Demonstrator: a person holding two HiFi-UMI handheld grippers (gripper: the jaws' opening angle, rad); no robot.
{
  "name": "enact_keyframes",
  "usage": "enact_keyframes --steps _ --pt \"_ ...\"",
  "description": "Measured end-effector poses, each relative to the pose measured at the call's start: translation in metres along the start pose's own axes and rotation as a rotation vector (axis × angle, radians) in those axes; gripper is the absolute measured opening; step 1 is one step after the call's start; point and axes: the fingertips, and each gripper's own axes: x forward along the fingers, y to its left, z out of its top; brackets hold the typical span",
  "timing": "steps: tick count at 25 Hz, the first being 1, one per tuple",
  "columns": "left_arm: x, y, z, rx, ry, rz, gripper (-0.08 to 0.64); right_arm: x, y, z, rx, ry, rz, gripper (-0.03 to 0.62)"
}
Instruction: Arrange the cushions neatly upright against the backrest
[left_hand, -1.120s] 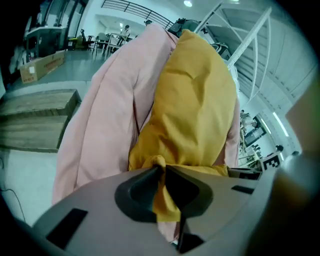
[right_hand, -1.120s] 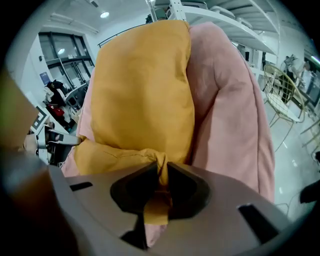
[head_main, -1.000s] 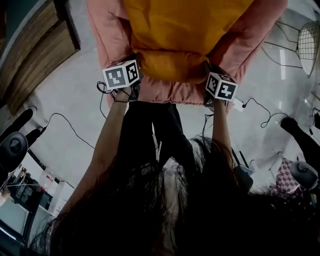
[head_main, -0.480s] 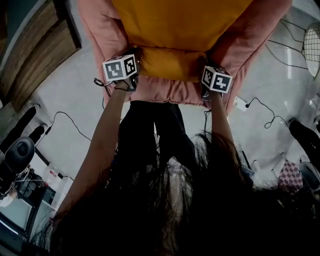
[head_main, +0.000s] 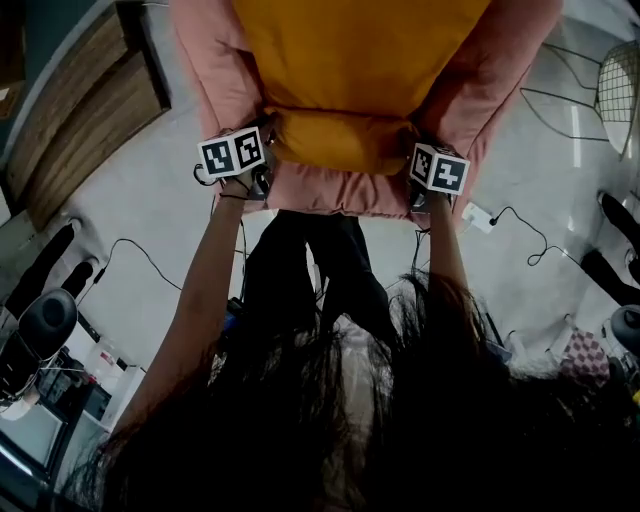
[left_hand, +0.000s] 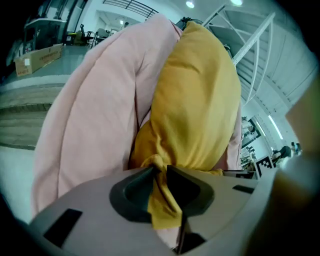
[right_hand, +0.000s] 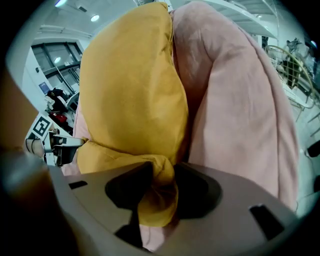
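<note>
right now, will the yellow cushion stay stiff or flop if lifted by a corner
Likely floppy: the yellow cushion corner crumples into a thin fold in the left gripper's shut jaws. Probably light for its size, being plump and wrinkled.

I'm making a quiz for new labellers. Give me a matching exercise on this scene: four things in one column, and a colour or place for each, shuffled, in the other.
1 cushion
2 armchair
3 wire chair
4 wooden boards

A pink
B upper left of the head view
C yellow
D right edge of the head view

Pairs: 1-C, 2-A, 3-D, 4-B
</note>
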Motion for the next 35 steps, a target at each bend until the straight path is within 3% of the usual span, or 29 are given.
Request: enact_keyframes --steps 4,7,13,19,22,30,35 --pt "-0.025 -0.003 -0.002 -0.007 -0.001 0.029 0.109 -0.021 -0.008 0.002 0.019 -0.028 -0.012 0.184" --pt "-0.054 -0.007 0.004 0.009 -0.073 0.035 0.109 -0.049 -0.004 0.009 0.077 -0.104 -0.017 0.184" --pt "-0.128 -0.035 0.026 0.004 -0.22 -0.095 0.109 -0.105 0.047 0.029 0.043 -0.252 0.006 0.183" --pt "-0.204 -0.074 0.019 0.039 -0.328 -0.253 0.107 -0.165 0.127 0.018 0.023 -0.373 0.073 0.183" --pt "-0.24 -0.094 0.018 0.108 -0.365 -0.322 0.107 -0.196 0.17 0.011 0.061 -0.435 0.116 0.183" --pt "-0.324 -0.142 -0.005 0.436 -0.409 -0.417 0.107 -0.271 0.271 -0.018 0.055 -0.572 0.19 0.156" --pt "-0.358 -0.151 -0.035 0.488 -0.418 -0.468 0.107 -0.304 0.308 -0.043 0.038 -0.611 0.199 0.118"
